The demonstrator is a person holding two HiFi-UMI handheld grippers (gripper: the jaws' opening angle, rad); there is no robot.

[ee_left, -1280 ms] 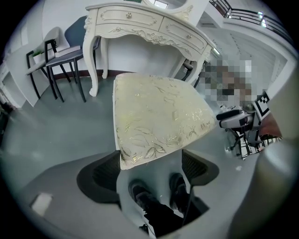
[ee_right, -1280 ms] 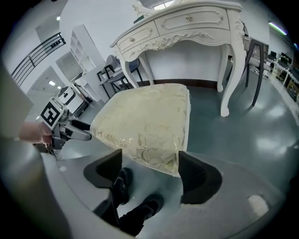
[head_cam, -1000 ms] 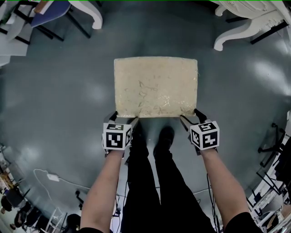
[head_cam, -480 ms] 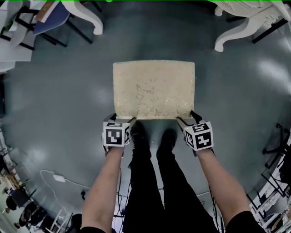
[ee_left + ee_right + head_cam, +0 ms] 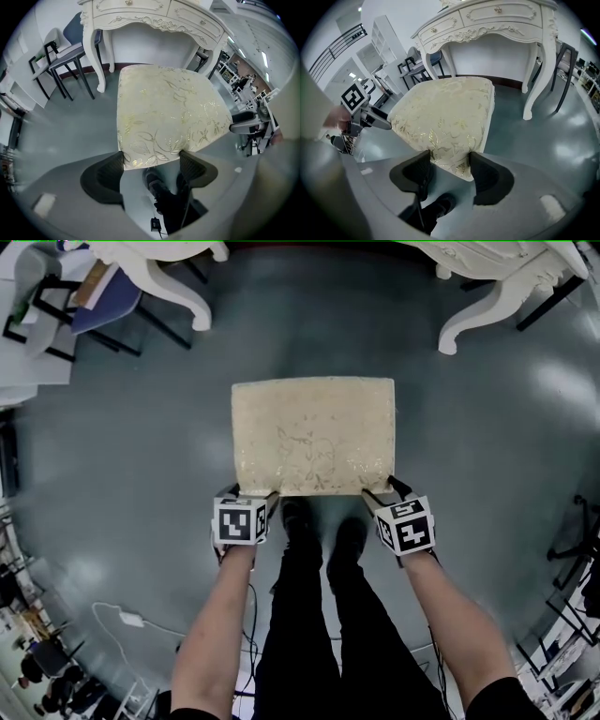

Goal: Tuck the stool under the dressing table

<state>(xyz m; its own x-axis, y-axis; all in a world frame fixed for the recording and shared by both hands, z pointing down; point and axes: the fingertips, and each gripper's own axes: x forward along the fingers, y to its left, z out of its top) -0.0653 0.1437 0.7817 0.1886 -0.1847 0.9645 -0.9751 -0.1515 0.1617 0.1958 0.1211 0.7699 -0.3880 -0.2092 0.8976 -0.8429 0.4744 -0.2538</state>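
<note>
The stool (image 5: 314,432) has a cream cushion with a gold leaf pattern and stands on the grey floor in front of me. My left gripper (image 5: 251,493) is shut on its near left corner, and the pads press the fabric (image 5: 151,161). My right gripper (image 5: 386,491) has the near right corner between its jaws (image 5: 449,169); the jaws are closing and the pads touch the cushion. The white carved dressing table (image 5: 150,18) stands beyond the stool. Its curved legs (image 5: 183,292) show at the top of the head view, and its drawers (image 5: 497,21) face me.
A black-framed chair with a blue seat (image 5: 89,296) stands left of the table. My legs and shoes (image 5: 314,521) are just behind the stool. A cable with a white adapter (image 5: 131,618) lies on the floor at the lower left. A black stand (image 5: 572,540) is at the right edge.
The stool and both grippers sit a little lower in the head view, and more of the table's legs shows at the top. The gap between stool and table looks slightly smaller.
</note>
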